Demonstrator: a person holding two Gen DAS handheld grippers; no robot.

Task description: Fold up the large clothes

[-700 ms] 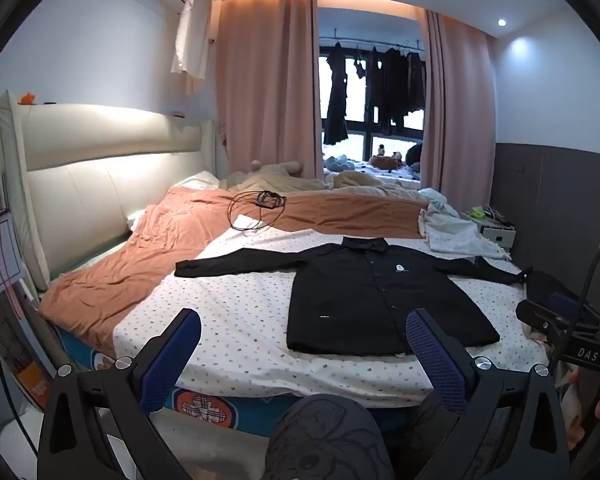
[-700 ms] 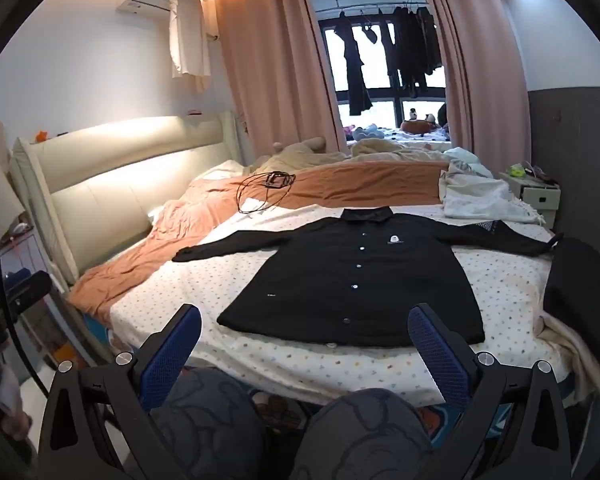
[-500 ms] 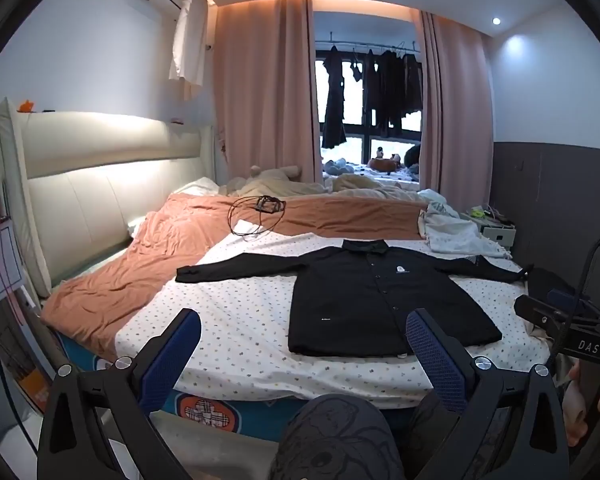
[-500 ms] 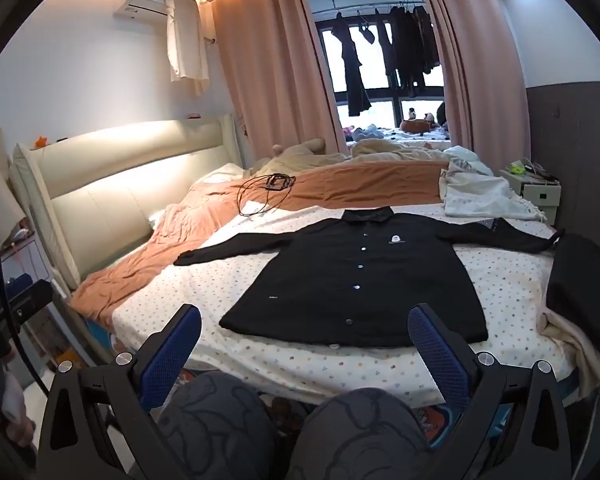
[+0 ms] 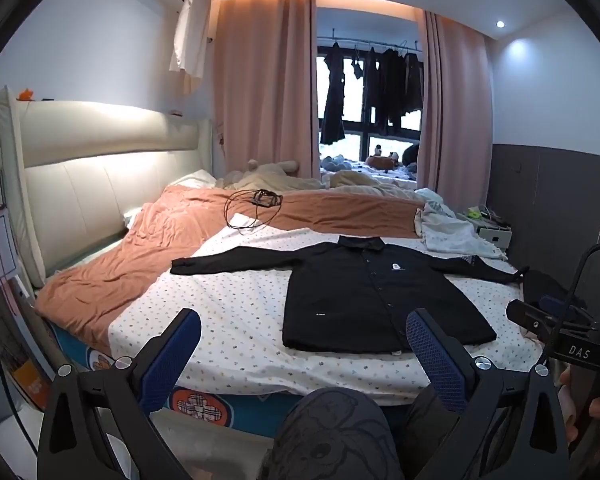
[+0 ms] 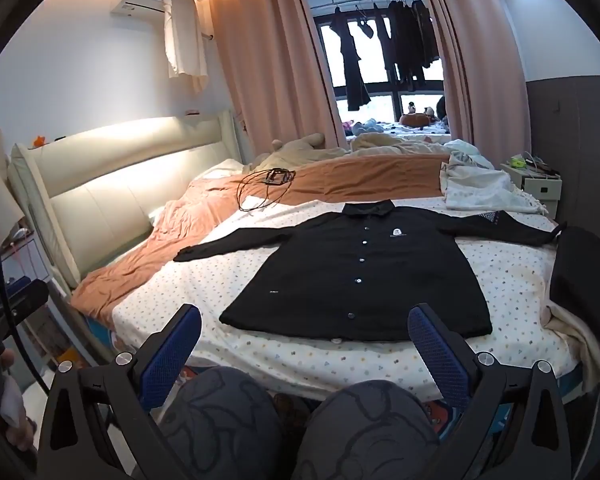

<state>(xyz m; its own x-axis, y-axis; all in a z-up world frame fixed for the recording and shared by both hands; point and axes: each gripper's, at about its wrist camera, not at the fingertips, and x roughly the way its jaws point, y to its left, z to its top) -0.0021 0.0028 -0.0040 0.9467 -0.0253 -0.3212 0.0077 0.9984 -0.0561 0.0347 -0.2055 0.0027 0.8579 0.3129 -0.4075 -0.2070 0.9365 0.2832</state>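
bed [image 6: 260, 344]: spotted sheet | black shirt [image 6: 364, 276]: flat, face up, sleeves spread, near front edge | progress: no fold made, all folding left | left gripper [image 5: 304, 342]: spread wide, empty, short of bed | right gripper [image 6: 304, 338]: same

Bed [image 5: 236, 320] carries a white spotted sheet over its near half. Black button-front shirt [image 6: 364, 272] lies flat on the sheet, front up, collar toward the window, both sleeves spread out sideways. Orange blanket [image 5: 140, 256] is rumpled along the headboard side and across the far edge. A coiled black cable [image 6: 260, 188] rests on the blanket, well apart from the shirt. Crumpled white cloth [image 6: 480, 188] lies beyond the right sleeve. A dark folded item [image 6: 584, 272] sits at the bed's right edge.
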